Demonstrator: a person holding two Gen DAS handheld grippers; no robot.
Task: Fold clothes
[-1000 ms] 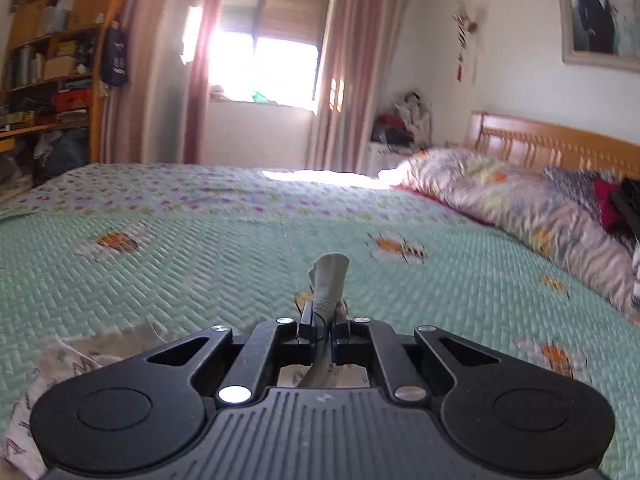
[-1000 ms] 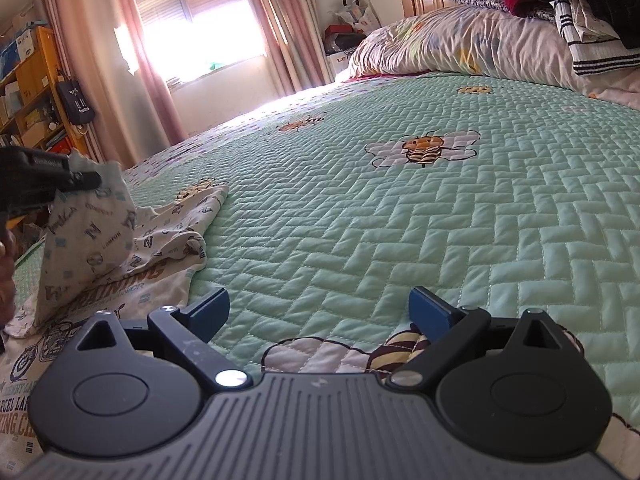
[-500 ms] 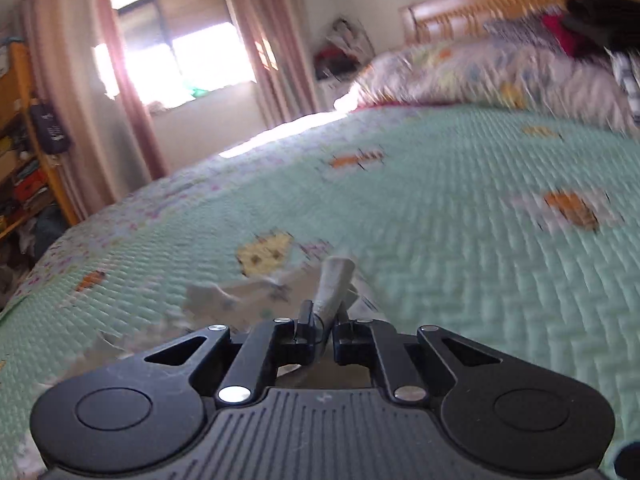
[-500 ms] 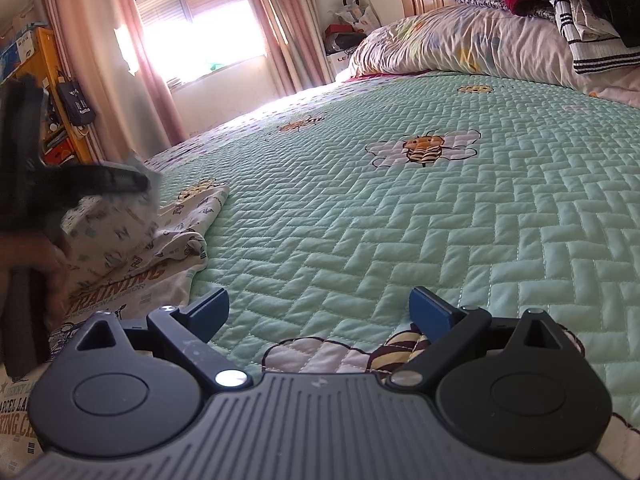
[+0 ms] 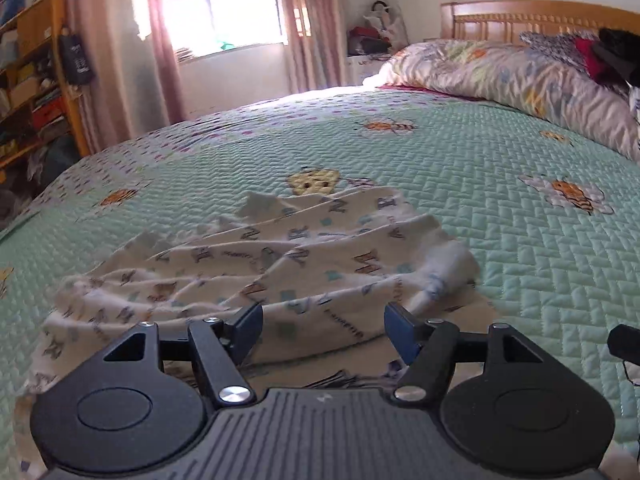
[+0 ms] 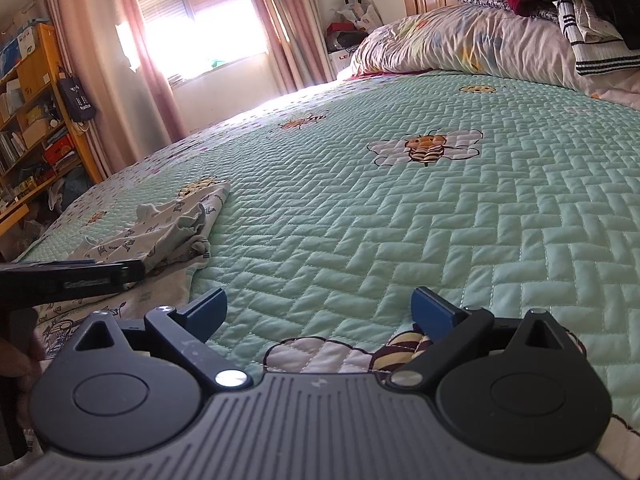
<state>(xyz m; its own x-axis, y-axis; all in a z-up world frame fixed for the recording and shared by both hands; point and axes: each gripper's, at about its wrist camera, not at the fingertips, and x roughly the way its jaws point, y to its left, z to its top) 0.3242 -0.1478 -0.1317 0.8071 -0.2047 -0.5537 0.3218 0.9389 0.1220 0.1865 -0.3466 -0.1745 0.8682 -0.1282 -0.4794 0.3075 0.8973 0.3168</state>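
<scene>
A cream garment printed with letters point(image 5: 304, 264) lies rumpled on the green quilted bed, its folded-over part resting in loose pleats. My left gripper point(image 5: 323, 330) hovers low over the garment's near edge, jaws opening, cloth lying below them but not pinched. In the right wrist view the same garment point(image 6: 176, 228) lies at the left, and the left gripper point(image 6: 132, 270) shows side-on as a dark bar over it. My right gripper point(image 6: 320, 312) stands open over bare quilt, with nothing between its fingers.
The green quilt point(image 6: 400, 220) with bee prints spreads wide to the right. A floral pillow point(image 6: 460, 40) with piled clothes point(image 6: 592, 40) lies by the wooden headboard. Shelves point(image 6: 36, 120) and curtains stand beyond the bed's far-left side.
The left gripper let go of the pinched cloth, opened and dropped lower toward the bed. The lifted part of the garment now lies folded over on itself. The right gripper kept still.
</scene>
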